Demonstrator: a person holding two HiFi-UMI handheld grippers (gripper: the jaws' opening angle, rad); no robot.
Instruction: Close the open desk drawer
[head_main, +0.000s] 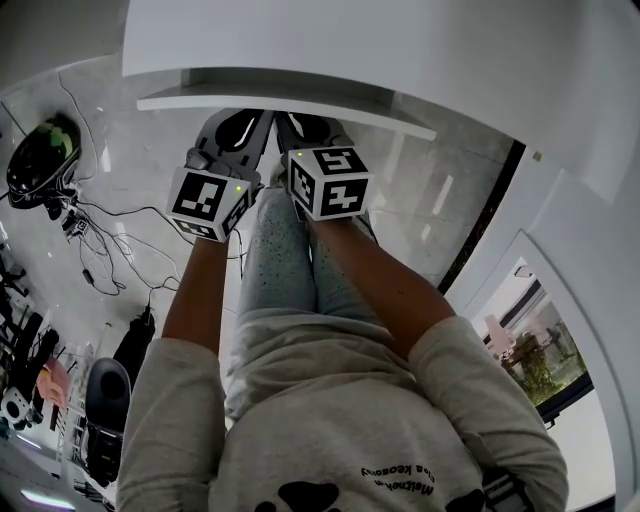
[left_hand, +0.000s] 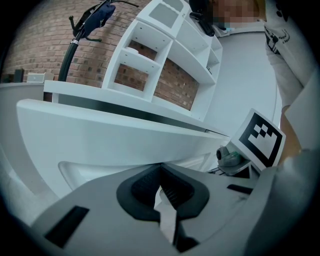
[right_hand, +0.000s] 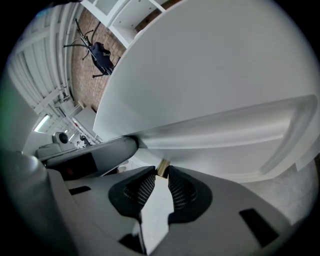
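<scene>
White drawer (head_main: 300, 103) juts out from under the desk top (head_main: 350, 40), directly ahead of both my grippers. I see the left gripper (head_main: 240, 125) close to its front, fingers all but together with nothing between them. The right gripper (head_main: 308, 125) sits just beside it, fingers pinched around a small brass piece (right_hand: 162, 168) close under the drawer. Loose cables (head_main: 110, 250) lie on the pale floor (head_main: 130, 160).

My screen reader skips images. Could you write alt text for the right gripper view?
The right gripper has its jaws closed on a small brass piece at the edge of a white drawer that fills most of the view. The left gripper sits alongside at left, with a brick wall and white shelves far behind.
</scene>
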